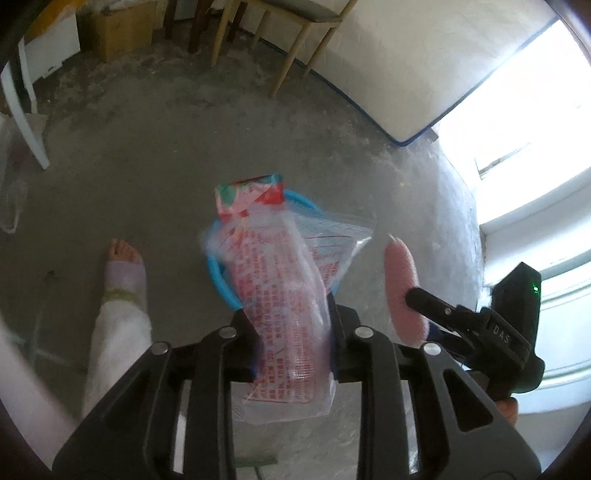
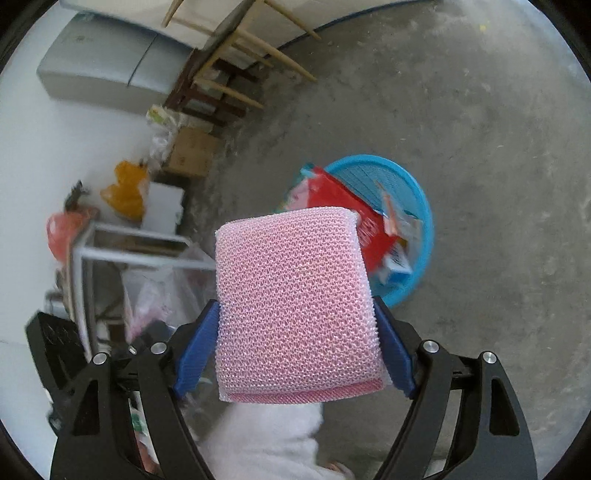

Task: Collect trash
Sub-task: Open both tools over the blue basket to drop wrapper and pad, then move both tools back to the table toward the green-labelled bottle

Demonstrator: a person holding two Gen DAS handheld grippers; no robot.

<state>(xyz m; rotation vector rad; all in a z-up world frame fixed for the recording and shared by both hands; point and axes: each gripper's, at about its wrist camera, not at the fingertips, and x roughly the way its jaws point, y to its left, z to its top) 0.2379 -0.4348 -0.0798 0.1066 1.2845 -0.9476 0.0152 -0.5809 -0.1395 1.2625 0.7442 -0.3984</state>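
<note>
My left gripper (image 1: 290, 314) is shut on a clear plastic wrapper (image 1: 284, 280) with red print and a red and green top. It hangs above a blue plastic basket (image 1: 221, 275) on the concrete floor. My right gripper (image 2: 295, 306) is shut on a pink mesh sponge (image 2: 295, 295), its blue pads pressing on both sides. The sponge (image 1: 402, 291) also shows at the right of the left wrist view. In the right wrist view the blue basket (image 2: 421, 206) lies beyond the sponge, with the red wrapper (image 2: 343, 210) over its near rim.
A person's foot in a slipper (image 1: 123, 266) stands left of the basket. Wooden chair legs (image 1: 280, 48) and a cardboard box (image 1: 118, 33) are at the back. A white metal rack (image 2: 110, 251) with plastic bags stands by the wall.
</note>
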